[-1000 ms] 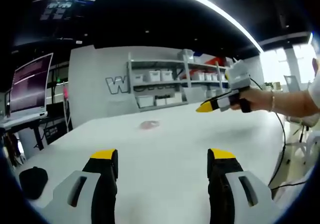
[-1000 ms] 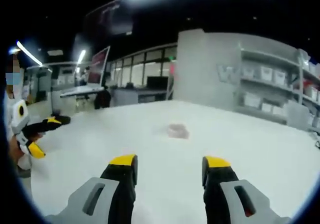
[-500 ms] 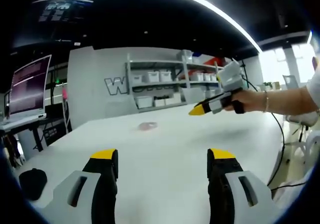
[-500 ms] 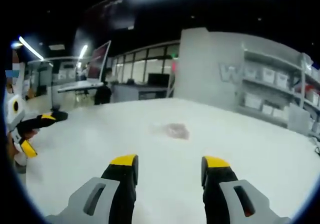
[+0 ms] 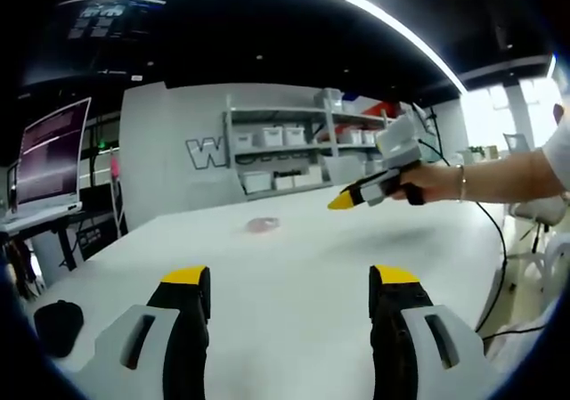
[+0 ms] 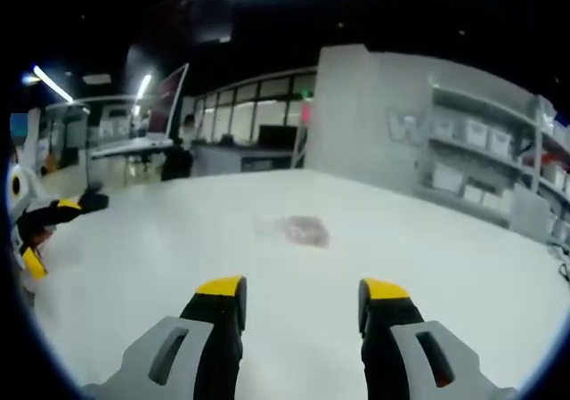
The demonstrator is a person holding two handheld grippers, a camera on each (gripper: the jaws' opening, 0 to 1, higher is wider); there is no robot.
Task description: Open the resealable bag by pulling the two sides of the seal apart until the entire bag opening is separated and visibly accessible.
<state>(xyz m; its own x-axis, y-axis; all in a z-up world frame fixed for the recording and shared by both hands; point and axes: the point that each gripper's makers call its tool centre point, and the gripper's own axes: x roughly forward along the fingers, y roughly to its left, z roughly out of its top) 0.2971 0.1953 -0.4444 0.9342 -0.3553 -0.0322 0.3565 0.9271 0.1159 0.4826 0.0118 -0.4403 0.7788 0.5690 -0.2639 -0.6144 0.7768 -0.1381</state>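
A small clear resealable bag (image 5: pixel 264 224) with pinkish contents lies flat on the white table (image 5: pixel 303 266), far ahead of both grippers; it is blurred in the right gripper view (image 6: pixel 298 230). My left gripper (image 5: pixel 289 280) stands open above the near part of the table, nothing between its jaws. My right gripper (image 6: pixel 301 290) is open too, held over the table short of the bag. In the left gripper view the right gripper (image 5: pixel 346 200) reaches in from the right, held by a hand. The left gripper (image 6: pixel 40 226) sits at the left edge of the right gripper view.
Shelves with white bins (image 5: pixel 303 151) stand behind the table against a grey wall. A monitor (image 5: pixel 53 159) on a desk is at the left, and a dark object (image 5: pixel 58 322) lies near the table's left corner. A cable (image 5: pixel 503 240) hangs at the right.
The right gripper has moved left and forward toward the bag, which now sits larger and nearer in its view. The left gripper has stayed still.
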